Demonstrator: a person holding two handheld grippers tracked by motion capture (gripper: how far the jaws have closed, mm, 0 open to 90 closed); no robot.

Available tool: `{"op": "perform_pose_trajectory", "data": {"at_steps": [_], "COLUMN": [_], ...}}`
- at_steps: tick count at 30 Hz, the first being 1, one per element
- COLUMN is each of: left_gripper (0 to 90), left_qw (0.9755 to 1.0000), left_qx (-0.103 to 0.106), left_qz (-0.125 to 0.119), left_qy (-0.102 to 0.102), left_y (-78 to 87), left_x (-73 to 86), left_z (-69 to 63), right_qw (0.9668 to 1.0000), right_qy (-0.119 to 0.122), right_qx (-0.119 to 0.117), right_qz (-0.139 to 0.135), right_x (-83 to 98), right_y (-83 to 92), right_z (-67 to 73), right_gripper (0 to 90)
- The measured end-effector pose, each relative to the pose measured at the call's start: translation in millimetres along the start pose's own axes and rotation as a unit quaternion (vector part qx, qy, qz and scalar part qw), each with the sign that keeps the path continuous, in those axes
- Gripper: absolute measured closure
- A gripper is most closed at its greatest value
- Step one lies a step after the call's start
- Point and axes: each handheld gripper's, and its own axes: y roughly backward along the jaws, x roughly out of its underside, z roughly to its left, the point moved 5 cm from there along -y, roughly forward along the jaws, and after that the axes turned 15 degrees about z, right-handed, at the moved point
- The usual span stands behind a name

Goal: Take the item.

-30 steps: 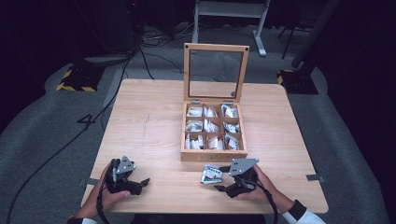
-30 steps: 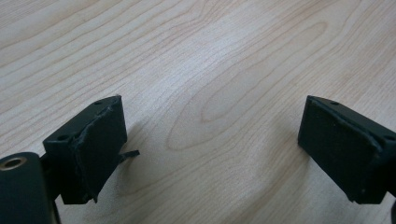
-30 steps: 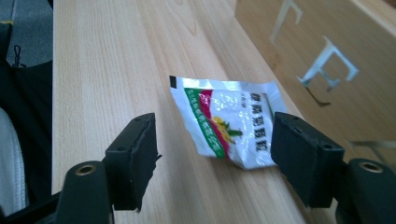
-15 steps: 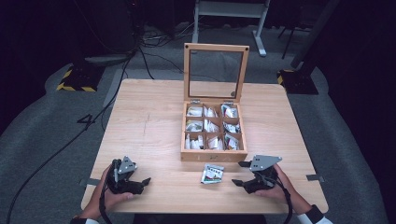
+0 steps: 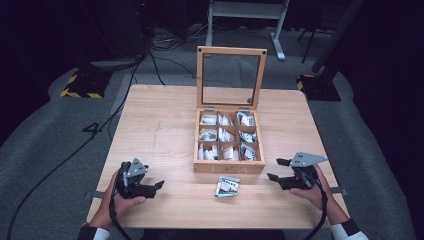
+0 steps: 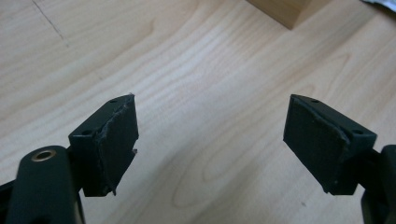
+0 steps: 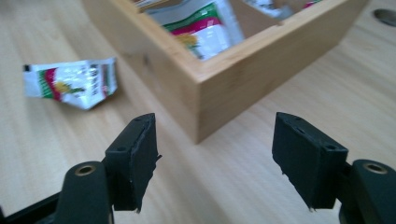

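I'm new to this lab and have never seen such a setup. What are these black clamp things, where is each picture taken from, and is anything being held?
A person sits at a pale wooden table and holds a black two-jaw hand gripper in each hand: the left gripper and the right gripper. One picture looks down from above the table. The other two come from cameras riding on the grippers, looking along their own jaws.

On the table stands an open wooden box with nine compartments, its glass-paned lid upright, filled with small sachets. One white sachet with red and green print lies loose on the table in front of the box.

Nothing is held: both grippers stand open with only bare table between their jaws. The left one's jaws have just been closing a little.
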Motion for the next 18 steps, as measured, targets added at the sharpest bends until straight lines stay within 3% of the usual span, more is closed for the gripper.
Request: {"op": "perform_pose_trajectory", "data": {"at_steps": [2,6,7,8,11,12,13,17,18], "left_gripper": [18.7,18.7,18.7,18.7,18.7,18.7,18.7,18.7,18.8], "left_qw": [1.0,1.0,0.9999,0.9999,0.9997,0.9997,0.9996,0.9996,0.9995], "left_qx": [0.003,0.002,0.007,0.007,0.015,0.015,0.013,0.007,0.003], "left_qz": [-0.003,-0.005,-0.006,-0.006,-0.016,-0.016,-0.018,-0.021,-0.021], "left_qy": [0.005,-0.006,-0.008,-0.008,-0.012,-0.012,-0.016,-0.02,-0.024], "left_y": [0.1,-1.5,-3.1,-3.1,-4.6,-4.6,-4.8,-6.0,-6.2], "left_x": [-7.2,-26.0,-37.1,-37.1,-62.3,-62.3,-75.5,-94.5,-107.2], "left_z": [2.1,6.4,7.7,7.7,11.5,11.5,13.9,18.0,21.1], "right_qw": [0.9999,0.9995,0.9991,0.9991,0.9977,0.9974,0.9971,0.9966,0.9966], "right_qy": [-0.013,-0.026,-0.037,-0.037,-0.057,-0.06,-0.064,-0.068,-0.068], "right_qx": [0.008,0.017,0.02,0.02,0.034,0.038,0.039,0.042,0.043], "right_qz": [-0.004,-0.008,-0.01,-0.01,-0.013,-0.014,-0.017,-0.019,-0.019], "right_x": [-1.7,-4.8,-7.6,-7.6,-15.1,-17.7,-20.4,-30.0,-37.4], "right_y": [3.8,8.1,10.6,10.6,13.7,14.5,15.2,15.2,14.4], "right_z": [-8.7,-21.2,-30.0,-30.0,-47.4,-51.4,-54.9,-64.1,-68.7], "right_gripper": [31.9,31.9,31.6,31.6,29.1,28.8,28.7,26.7,26.1]}}
